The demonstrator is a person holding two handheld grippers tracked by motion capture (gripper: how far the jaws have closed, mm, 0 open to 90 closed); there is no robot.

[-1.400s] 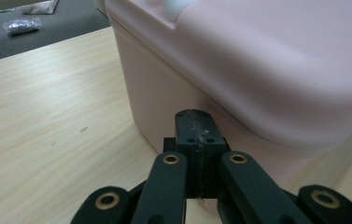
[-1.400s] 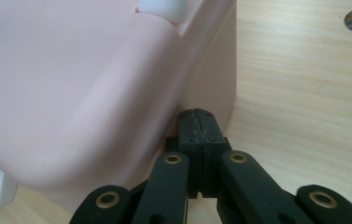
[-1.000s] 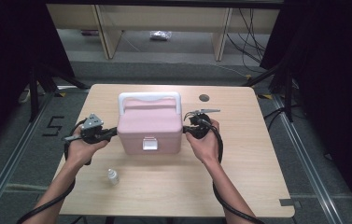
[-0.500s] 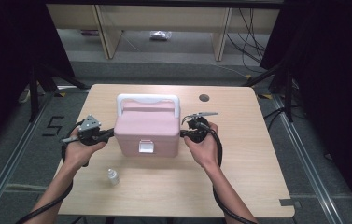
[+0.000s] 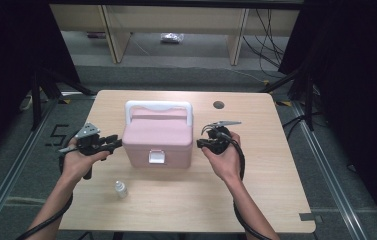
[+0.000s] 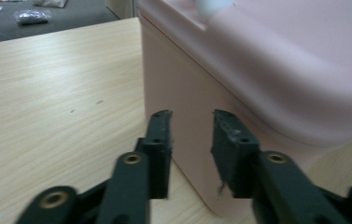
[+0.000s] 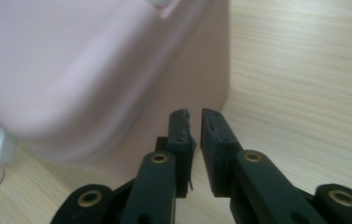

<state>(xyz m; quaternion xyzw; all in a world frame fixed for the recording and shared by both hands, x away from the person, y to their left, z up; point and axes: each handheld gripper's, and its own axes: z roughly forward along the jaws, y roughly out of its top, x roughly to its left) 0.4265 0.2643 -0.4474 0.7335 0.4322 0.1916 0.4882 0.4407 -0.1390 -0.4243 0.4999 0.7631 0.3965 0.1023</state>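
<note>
Pale wooden table standing on grey floor, bearing pink plastic box; left gripper and right gripper flanking it, jaws just opening, gripping nothing.

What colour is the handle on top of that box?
White, on a pale pink box; the handle shows best in the high view.

box: pink plastic box with round corners
handle: white handle, lying back on top
lid: shut, white clasp at the front
pose: standing upright
place: middle of the wooden desk
</note>
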